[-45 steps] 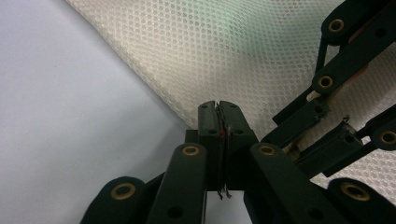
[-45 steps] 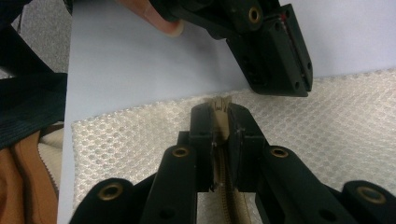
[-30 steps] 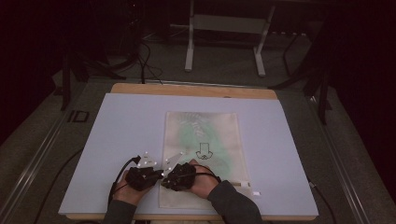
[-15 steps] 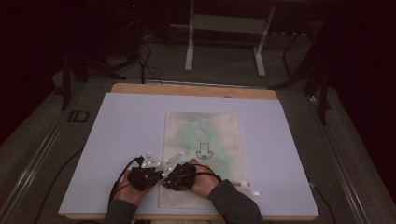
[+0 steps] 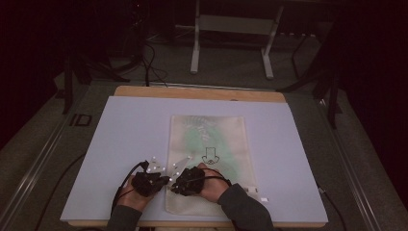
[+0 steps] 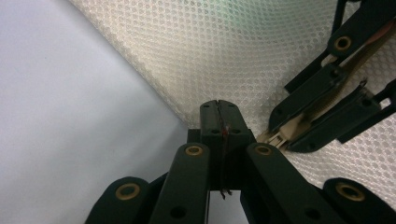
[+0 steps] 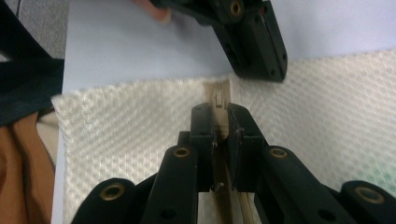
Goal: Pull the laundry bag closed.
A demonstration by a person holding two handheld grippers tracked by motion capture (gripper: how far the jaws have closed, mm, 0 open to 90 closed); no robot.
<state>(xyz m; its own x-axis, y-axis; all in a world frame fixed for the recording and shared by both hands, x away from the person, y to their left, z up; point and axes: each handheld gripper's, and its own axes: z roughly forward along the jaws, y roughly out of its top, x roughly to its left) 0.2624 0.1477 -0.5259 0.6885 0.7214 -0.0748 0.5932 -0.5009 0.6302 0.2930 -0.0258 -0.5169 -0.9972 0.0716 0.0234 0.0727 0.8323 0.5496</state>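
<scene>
A cream mesh bag [image 5: 209, 144] with a green tint and a small black drawing lies flat on the white table [image 5: 120, 139]. Both hands sit at its near left corner. My left gripper [image 5: 166, 181] points right, and its jaws [image 6: 218, 106] are shut on the bag's left edge [image 6: 196, 116]. My right gripper [image 5: 175, 186] points left toward it. Its jaws [image 7: 219, 111] are shut on the beige zipper pull [image 7: 218, 95]; the pull [image 6: 279, 136] also shows in the left gripper view. The left gripper's tip [image 7: 259, 65] rests just beyond the pull.
A wooden strip [image 5: 202, 93] edges the table's far side. Behind it a metal stand [image 5: 231, 43] and cables [image 5: 149, 62] lie on the floor. A small white tag [image 5: 262, 198] sits at the bag's near right corner. A brown sleeve [image 7: 18, 168] is close by.
</scene>
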